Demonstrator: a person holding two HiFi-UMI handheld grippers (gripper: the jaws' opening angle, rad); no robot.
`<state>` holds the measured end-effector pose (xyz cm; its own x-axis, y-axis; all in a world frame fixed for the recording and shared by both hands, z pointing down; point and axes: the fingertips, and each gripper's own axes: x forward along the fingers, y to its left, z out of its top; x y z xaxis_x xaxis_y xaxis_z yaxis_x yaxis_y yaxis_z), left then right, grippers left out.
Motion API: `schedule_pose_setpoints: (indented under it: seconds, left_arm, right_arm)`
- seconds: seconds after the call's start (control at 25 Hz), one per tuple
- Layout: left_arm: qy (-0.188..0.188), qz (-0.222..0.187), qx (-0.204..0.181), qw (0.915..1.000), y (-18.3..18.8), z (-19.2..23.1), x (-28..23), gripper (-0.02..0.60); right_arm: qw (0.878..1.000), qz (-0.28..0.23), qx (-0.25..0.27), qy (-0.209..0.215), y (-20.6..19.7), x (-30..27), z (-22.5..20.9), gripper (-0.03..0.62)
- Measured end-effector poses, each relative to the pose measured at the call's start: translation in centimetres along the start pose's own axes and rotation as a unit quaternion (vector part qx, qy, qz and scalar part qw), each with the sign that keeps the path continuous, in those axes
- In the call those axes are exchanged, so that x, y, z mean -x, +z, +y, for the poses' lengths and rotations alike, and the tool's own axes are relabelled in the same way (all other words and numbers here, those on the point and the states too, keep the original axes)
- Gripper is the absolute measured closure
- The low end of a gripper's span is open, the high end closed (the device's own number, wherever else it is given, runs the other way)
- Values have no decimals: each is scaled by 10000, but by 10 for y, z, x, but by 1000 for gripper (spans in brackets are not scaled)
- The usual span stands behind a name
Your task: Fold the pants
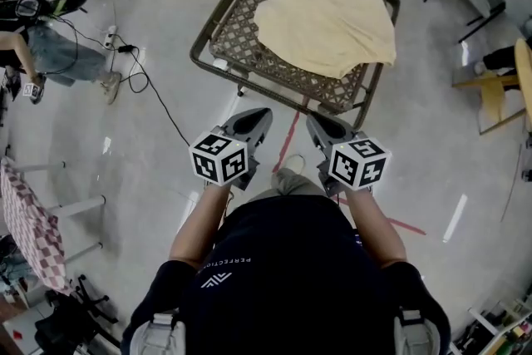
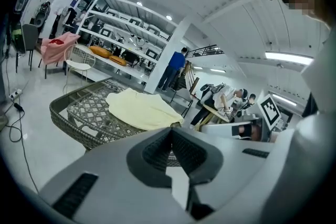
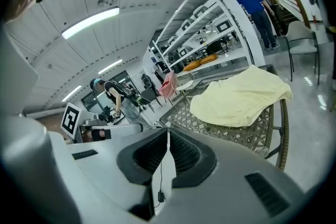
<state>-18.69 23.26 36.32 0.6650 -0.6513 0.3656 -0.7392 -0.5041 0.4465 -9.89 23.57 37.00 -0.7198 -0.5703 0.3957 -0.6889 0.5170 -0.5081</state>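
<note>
Pale yellow pants (image 1: 326,26) lie crumpled on the right part of a dark lattice table (image 1: 218,17). The same pants (image 2: 142,108) (image 3: 242,97) show ahead in both gripper views, on the woven table (image 2: 79,113) (image 3: 262,136). My left gripper (image 1: 258,115) and right gripper (image 1: 315,120) are held side by side over the floor, short of the table's near edge and pointing at it. Both are shut with nothing in them. Each gripper view shows its dark pads closed together: left gripper (image 2: 171,131), right gripper (image 3: 168,134).
A black cable with a power strip (image 1: 125,52) runs over the floor at the left. A red tape line (image 1: 288,140) crosses the floor under my hands. A wooden chair (image 1: 497,94) stands at the right and a checkered cloth (image 1: 30,229) at the left. A person (image 1: 51,54) stands at the far left.
</note>
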Motion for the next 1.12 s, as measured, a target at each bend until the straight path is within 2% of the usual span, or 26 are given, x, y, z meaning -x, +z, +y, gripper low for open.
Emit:
schedule_pose_setpoints:
  seconds: [0.56,0.76,1.12]
  left_arm:
    - [-71,239,-249,9994,15,37,-52,580]
    - [-57,323,-166,9993,15,50,-59,580]
    - [-582,680,-508,9947,25,40,-93,580]
  right_arm:
    - [9999,-22,-27,-137,23,-24,-43,556]
    - [9996,-62,-106,-256,25,-22,-53,556]
    - [9981,-213,-297,-497,26,-22,-68,556]
